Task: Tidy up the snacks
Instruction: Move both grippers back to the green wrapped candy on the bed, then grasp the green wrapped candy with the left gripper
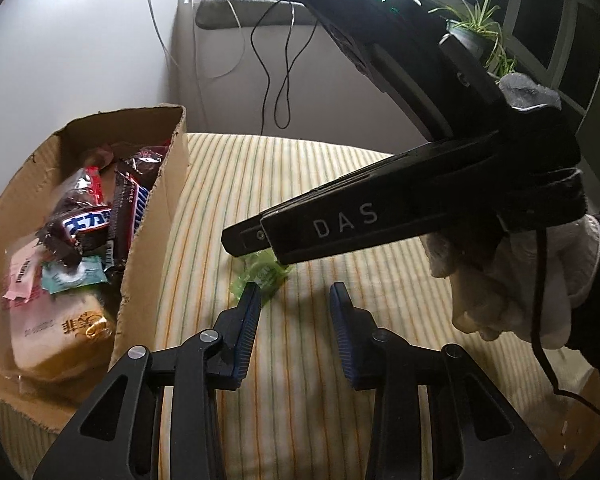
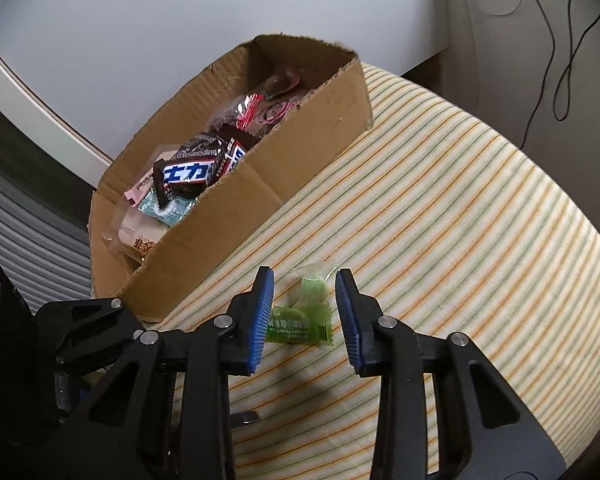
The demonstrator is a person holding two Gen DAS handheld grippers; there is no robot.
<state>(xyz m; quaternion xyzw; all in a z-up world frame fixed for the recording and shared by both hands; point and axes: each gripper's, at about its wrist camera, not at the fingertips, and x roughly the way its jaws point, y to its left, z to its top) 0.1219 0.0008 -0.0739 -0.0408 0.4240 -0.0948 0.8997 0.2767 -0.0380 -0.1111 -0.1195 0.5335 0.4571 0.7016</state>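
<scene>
A green candy packet [image 2: 302, 322] lies on the striped cloth, with a second small green packet [image 2: 314, 286] just beyond it. My right gripper [image 2: 305, 284] is open, its blue pads on either side of the packets, just above them. In the left wrist view the right gripper [image 1: 252, 246] reaches in from the right over the green packet [image 1: 260, 276]. My left gripper [image 1: 295, 294] is open and empty, just short of that packet. A cardboard box [image 1: 156, 216] on the left holds several snacks, among them a Snickers bar [image 2: 188, 174].
The round table carries a yellow striped cloth [image 2: 460, 240]. The box [image 2: 292, 148] stands at its left edge. Behind are a white wall, dangling black cables [image 1: 284, 60], and a potted plant [image 1: 476, 28] on the window sill. A gloved hand [image 1: 512, 280] holds the right gripper.
</scene>
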